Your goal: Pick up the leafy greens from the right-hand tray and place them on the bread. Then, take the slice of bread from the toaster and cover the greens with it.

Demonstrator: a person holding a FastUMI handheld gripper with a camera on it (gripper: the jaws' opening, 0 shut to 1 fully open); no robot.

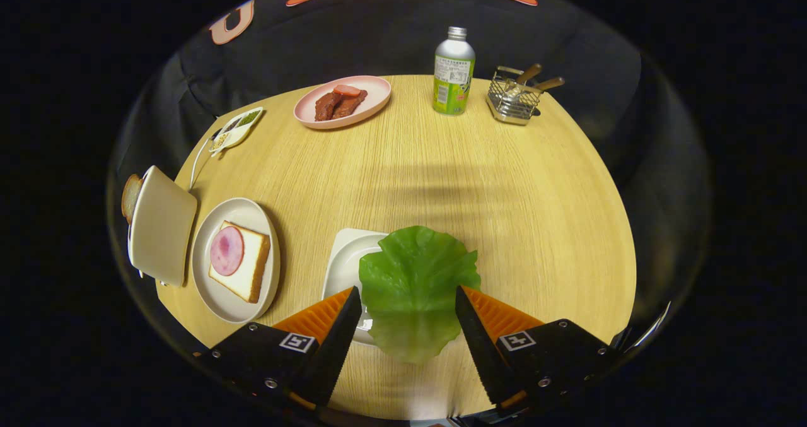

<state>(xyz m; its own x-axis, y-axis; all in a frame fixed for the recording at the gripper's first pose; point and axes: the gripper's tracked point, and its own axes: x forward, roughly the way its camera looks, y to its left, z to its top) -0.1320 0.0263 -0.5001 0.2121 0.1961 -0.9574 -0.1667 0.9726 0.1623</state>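
A green lettuce leaf (pixel 410 282) sits between my fingers, and my gripper (pixel 406 291) is shut on it, one finger pressing each side edge. The leaf hangs over the white tray (pixel 343 263), covering the tray's right part. To the left, a white plate (pixel 211 288) carries a slice of bread (pixel 249 266) topped with a round pink ham slice (pixel 226 251). Further left stands a cream toaster (pixel 161 225), with a bread slice (pixel 130 195) poking out of its far side.
At the back of the round wooden table (pixel 441 181) are a pink plate (pixel 343 101) with pieces of meat, a green-labelled bottle (pixel 454 70) and a wire basket (pixel 516 96) with wooden-handled utensils. A small divided dish (pixel 236 128) lies at the back left.
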